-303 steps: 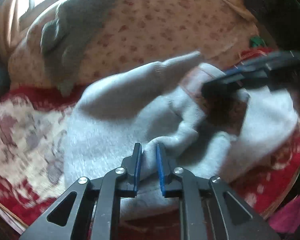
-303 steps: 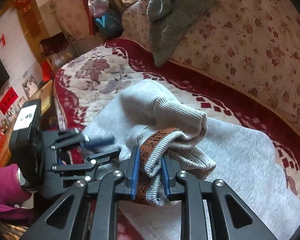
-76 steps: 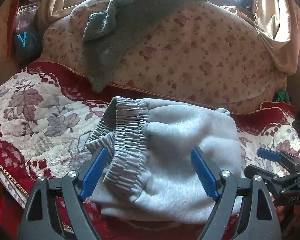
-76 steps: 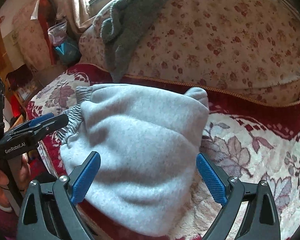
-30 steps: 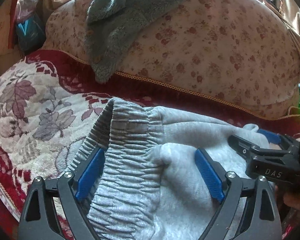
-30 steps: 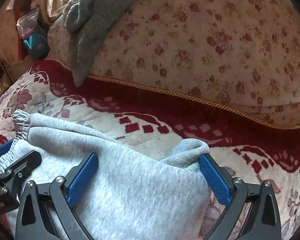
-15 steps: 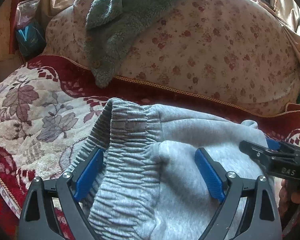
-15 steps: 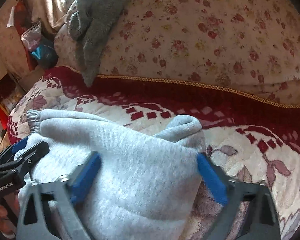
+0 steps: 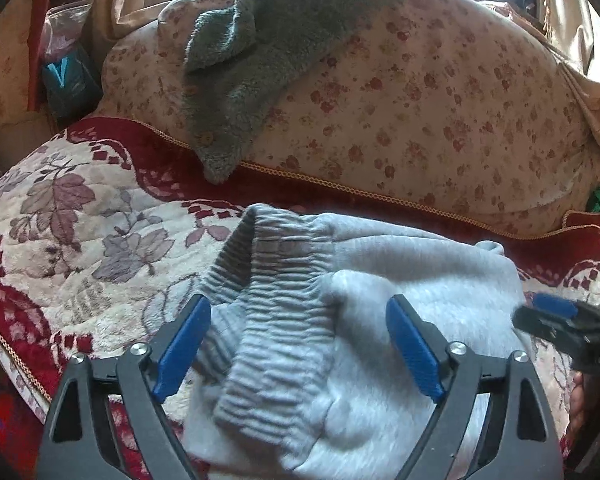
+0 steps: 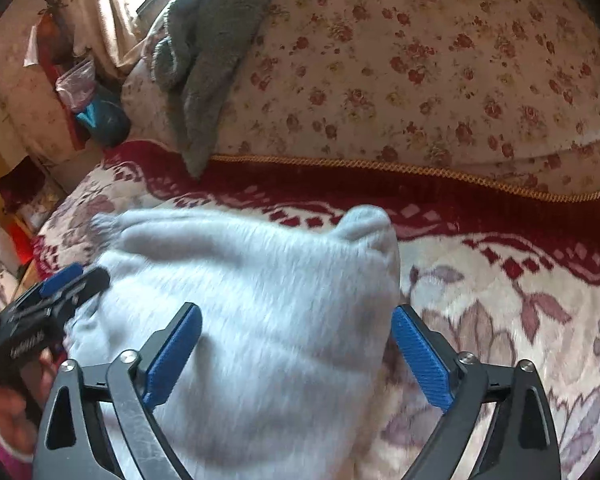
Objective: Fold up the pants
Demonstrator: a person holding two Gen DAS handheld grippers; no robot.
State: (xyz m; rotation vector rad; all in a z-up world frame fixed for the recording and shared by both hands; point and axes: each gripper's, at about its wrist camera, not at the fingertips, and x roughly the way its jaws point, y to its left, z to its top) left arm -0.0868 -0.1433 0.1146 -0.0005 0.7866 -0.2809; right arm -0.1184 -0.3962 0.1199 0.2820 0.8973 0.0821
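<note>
The folded light grey pants (image 9: 412,280) lie in a compact bundle on the patterned bed cover, ribbed waistband (image 9: 284,280) on top at the left. My left gripper (image 9: 298,304) hovers open just above the waistband end, pads clear of the cloth. My right gripper (image 10: 296,312) is over the bundle's other end (image 10: 260,280); its jaws are opening, with the cloth beneath them and untouched. Each gripper shows in the other's view: the right gripper (image 9: 556,316) at the bundle's right edge, the left gripper (image 10: 68,280) at its left edge.
A big floral cushion (image 9: 440,112) rises behind the pants with a dark grey fleece throw (image 9: 260,48) draped over it. The red and cream quilt (image 9: 80,232) spreads left and right (image 10: 520,300). A blue bag (image 9: 68,80) and clutter stand at the far left.
Both grippers have drawn back and slightly up from the pants, so more of the bundle and quilt shows. The pants stay where they lay.
</note>
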